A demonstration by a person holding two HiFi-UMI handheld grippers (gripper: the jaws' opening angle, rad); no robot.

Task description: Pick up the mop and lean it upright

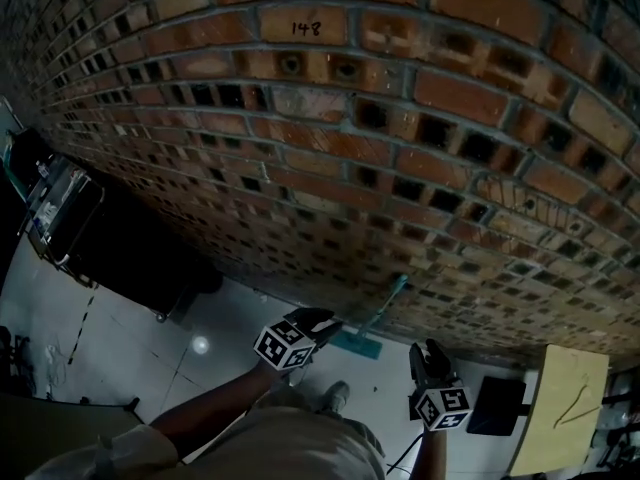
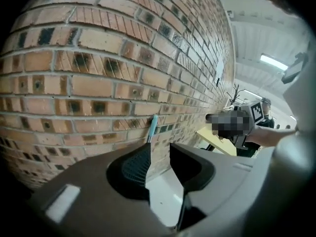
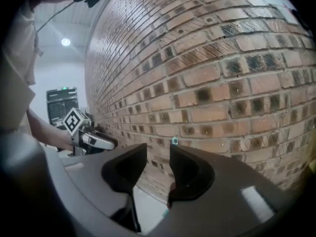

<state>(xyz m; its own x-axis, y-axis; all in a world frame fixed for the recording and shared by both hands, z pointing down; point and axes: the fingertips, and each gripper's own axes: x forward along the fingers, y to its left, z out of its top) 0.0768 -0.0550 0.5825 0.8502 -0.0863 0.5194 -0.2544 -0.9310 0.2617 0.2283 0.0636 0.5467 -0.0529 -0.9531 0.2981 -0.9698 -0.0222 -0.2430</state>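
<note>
**Status: near field.** The left gripper (image 2: 159, 152) has its jaws spread, with nothing between them. The right gripper (image 3: 158, 152) likewise shows a clear gap between its jaws and holds nothing. In the head view both grippers hang just short of the wall, left gripper (image 1: 322, 324) and right gripper (image 1: 428, 350) on either side of the mop and clear of it.

**Status: task item.** The mop (image 1: 388, 300) stands on the floor with its head down. Its teal handle slants up to rest against the brick wall (image 1: 330, 118). Each gripper view shows the handle (image 2: 153, 126) lying on the brick beyond the jaws, its tip (image 3: 174, 141) touching the wall.

**Progress.** Pick-up and leaning appear complete, since the mop stands unsupported by either gripper. The only step judged to remain is drawing the grippers back without knocking the handle.

**Count.**
- Grippers: two
- Mop: one
- Brick wall: one
- Yellow desk (image 1: 565, 408), right of the mop: one
- Black cart (image 1: 60, 213), far left: one
</note>
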